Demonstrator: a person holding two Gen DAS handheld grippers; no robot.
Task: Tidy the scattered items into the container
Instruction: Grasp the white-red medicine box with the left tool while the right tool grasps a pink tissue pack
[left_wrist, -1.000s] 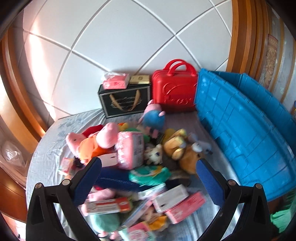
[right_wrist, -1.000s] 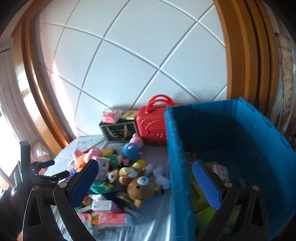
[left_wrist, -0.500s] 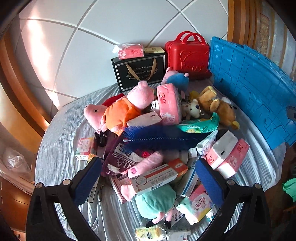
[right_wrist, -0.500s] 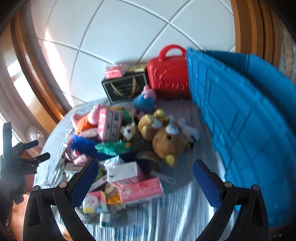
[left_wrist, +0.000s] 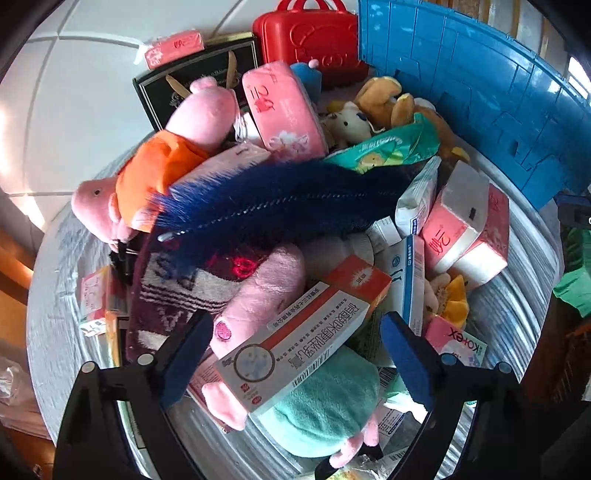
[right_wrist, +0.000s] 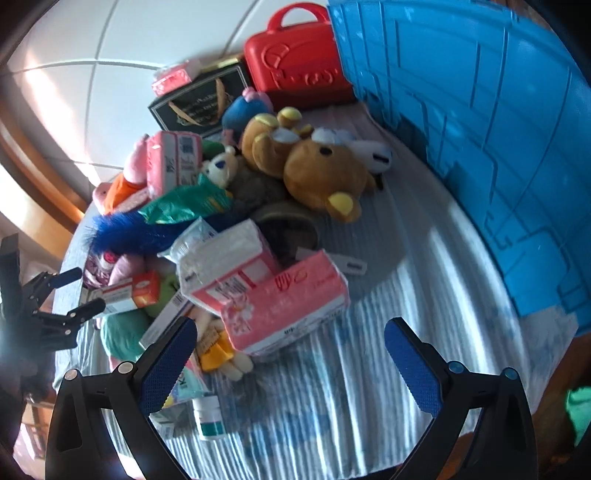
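Left gripper (left_wrist: 295, 354) is over the near-left part of the pile, jaws apart and just narrowing, straddling the white-and-orange carton (left_wrist: 306, 339). The pads are not pressing on it yet, so nothing is held. Right gripper (right_wrist: 288, 354) hangs over the striped cloth (right_wrist: 369, 387) near the pink tissue pack (right_wrist: 288, 306), jaws released, nothing between them.

The carton lies on top of the pink plush (left_wrist: 258, 295) and the teal plush (left_wrist: 325, 410), in the near part of the heap on the table. The blue bin (left_wrist: 480, 103) stands at the right edge, far side — well apart from the carton.

Step in hand, as I read it: pinch the carton.
- Its long axis runs diagonally, from near-left up to far-right, with the orange end pointing far-right toward the bin side.
- The jaws line up roughly along that axis, not across it, so they would have to span the long dimension. Better to roll the wrist so the pads meet the two long flat faces.
- It sits on soft toys, so it is likely to tilt when pushed. Come down centred and close at the middle, not at a corner.
- Keep the pads clear of the pink plush underneath, or it may come up too.

The dark blue feather duster (left_wrist: 280, 195) lies across the pile just beyond — lift straight up to avoid it.
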